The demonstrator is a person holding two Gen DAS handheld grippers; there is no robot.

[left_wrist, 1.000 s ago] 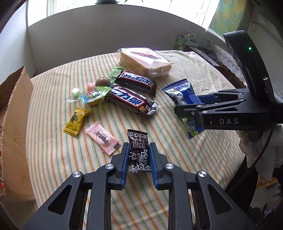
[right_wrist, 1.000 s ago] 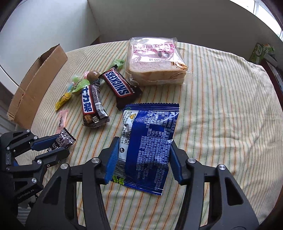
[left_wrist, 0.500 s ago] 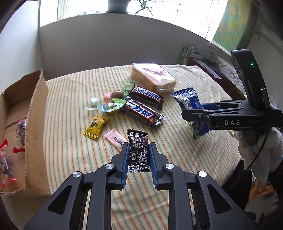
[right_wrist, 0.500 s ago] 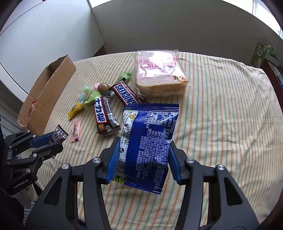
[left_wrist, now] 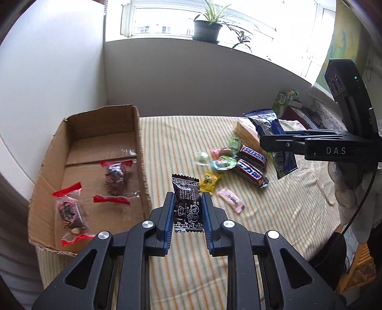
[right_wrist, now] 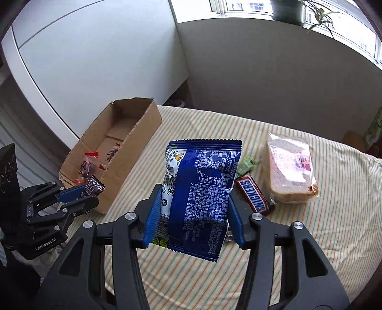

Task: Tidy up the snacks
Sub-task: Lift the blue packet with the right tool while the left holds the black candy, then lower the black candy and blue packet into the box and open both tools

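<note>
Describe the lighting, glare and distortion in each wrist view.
Left wrist view: the window is blown out white behind the potted plant, and fisheye bends the wall edges. Right wrist view: soft daylight, glare washes out print on the bagged bread; the blue snack packet reads sharply.

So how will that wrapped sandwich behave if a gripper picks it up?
The sandwich is soft bread in loose clear film, so it would probably squash under firm jaws. The glossy wrap may slip. It looks bulky beside the Snickers, so likely light for its size but awkward to span.
</note>
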